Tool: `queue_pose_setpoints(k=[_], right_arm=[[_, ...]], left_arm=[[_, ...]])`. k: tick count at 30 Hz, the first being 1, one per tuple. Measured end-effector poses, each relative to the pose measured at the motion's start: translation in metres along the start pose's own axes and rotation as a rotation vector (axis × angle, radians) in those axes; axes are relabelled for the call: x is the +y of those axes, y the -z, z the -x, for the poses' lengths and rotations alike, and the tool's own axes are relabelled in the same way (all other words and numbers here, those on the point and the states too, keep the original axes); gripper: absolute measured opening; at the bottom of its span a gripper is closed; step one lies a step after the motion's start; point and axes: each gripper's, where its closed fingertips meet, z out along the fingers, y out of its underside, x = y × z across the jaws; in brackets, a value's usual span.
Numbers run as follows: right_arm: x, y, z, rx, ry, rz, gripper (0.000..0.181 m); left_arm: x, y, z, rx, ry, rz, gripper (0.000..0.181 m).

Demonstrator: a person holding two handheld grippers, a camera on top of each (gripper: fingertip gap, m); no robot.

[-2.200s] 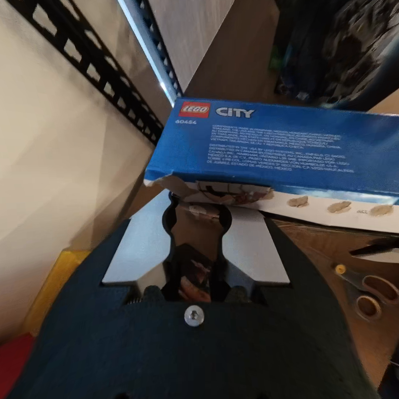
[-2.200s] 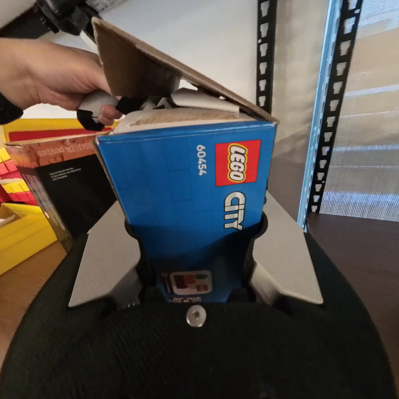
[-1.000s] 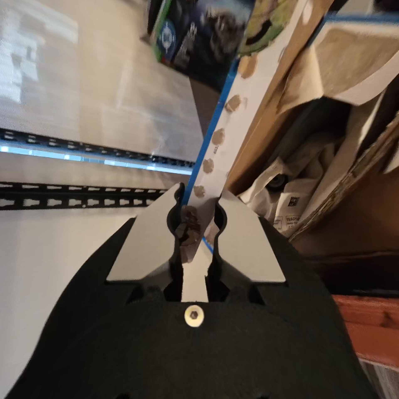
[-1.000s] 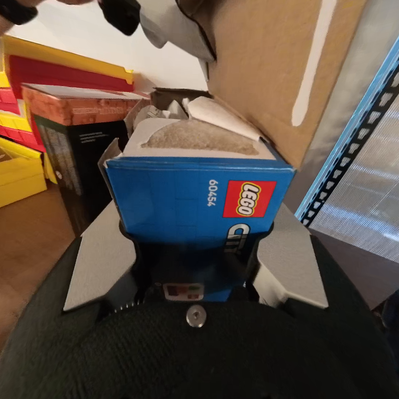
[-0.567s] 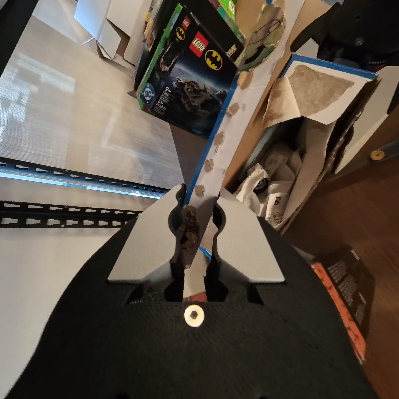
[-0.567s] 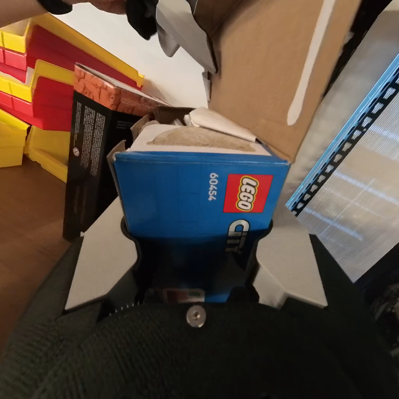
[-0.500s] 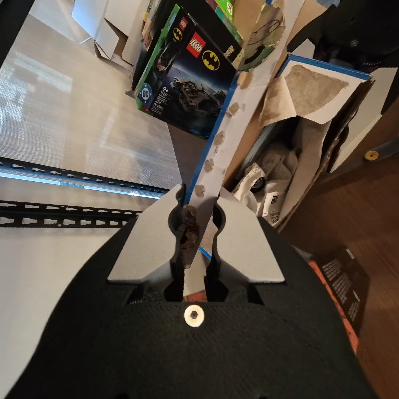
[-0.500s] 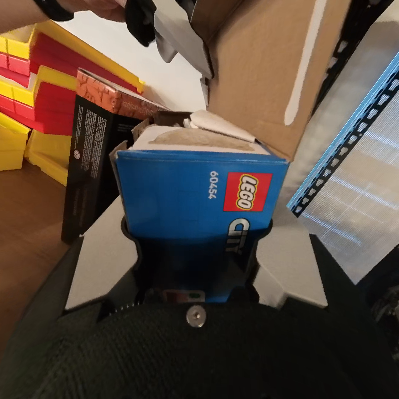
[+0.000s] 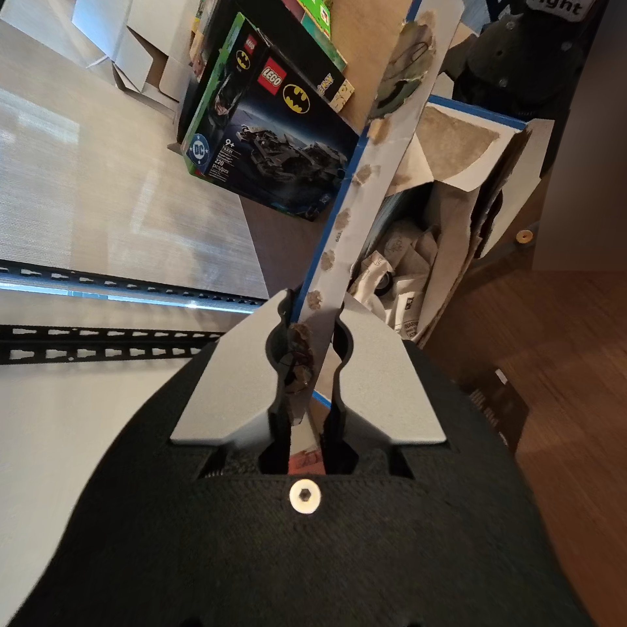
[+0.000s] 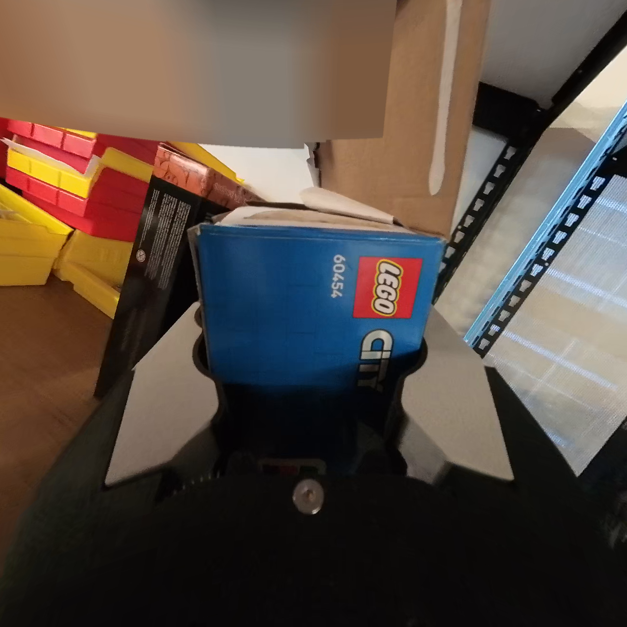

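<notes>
Blue box [image 10: 305,305] between right gripper [image 10: 310,342] fingers

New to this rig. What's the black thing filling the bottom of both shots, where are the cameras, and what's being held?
No robot arm here: a person holds two hand-held grippers, each with a camera looking forward along its two grey fingers. The black shape is the gripper's own body.

Left wrist view: the left gripper is shut on the opened flap of a blue toy box, pulling it back. Paper bags show inside. A dark toy box stands behind.

Right wrist view: the right gripper clamps the blue toy box by its body. Yellow and red trays are stacked on the wooden surface.
</notes>
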Motion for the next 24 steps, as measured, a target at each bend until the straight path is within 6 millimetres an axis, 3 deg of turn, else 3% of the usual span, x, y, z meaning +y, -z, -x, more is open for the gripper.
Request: queue_pose_setpoints(k=[17, 24], right_arm=[[-0.003, 0.010, 0.005, -0.011, 0.034, 0.040, 0.114], [-0.001, 0.012, 0.011, -0.029, 0.063, 0.078, 0.112]], left_arm=[[0.000, 0.000, -0.011, 0.053, 0.063, -0.089, 0.015], [-0.003, 0.007, -0.014, 0.026, 0.008, -0.120, 0.005]])
